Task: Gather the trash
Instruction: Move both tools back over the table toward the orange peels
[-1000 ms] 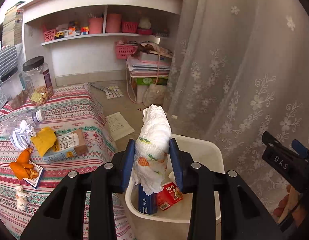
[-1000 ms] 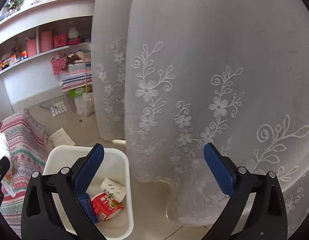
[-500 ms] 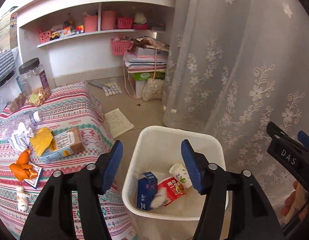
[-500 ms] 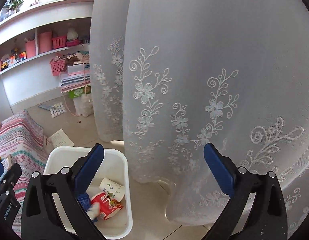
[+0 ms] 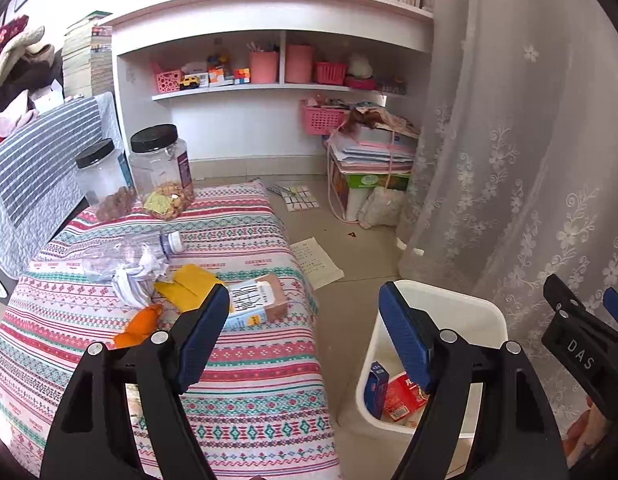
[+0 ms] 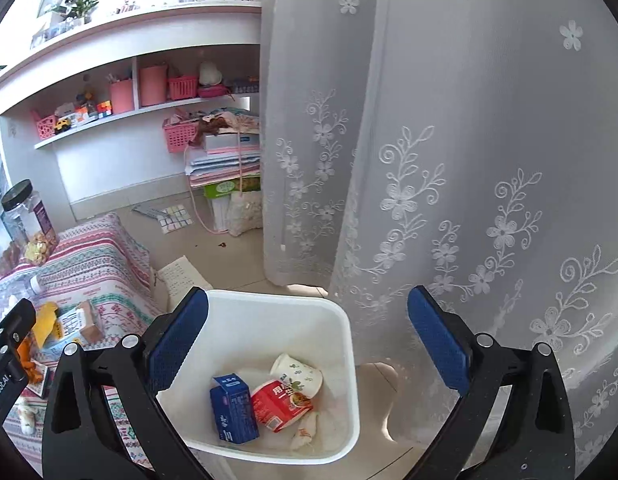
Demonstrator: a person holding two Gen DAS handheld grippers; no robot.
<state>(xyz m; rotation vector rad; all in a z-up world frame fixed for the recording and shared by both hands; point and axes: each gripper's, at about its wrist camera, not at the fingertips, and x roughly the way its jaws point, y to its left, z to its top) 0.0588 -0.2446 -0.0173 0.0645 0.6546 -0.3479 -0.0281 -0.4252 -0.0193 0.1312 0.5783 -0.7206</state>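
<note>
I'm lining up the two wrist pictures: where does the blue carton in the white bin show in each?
Left wrist: blue carton, lower right, upright at the bin's near-left wall, partly behind a finger.
Right wrist: blue carton, bottom centre, left of the red packet.
Shared landmark: the white bin.

A smooth white plastic bin holds a glossy blue carton, a shiny red wrapper and a printed paper cup. Beside the bin hangs a sheer embroidered lace curtain; a woven patterned cloth carries crumpled paper and clear plastic jars.
</note>
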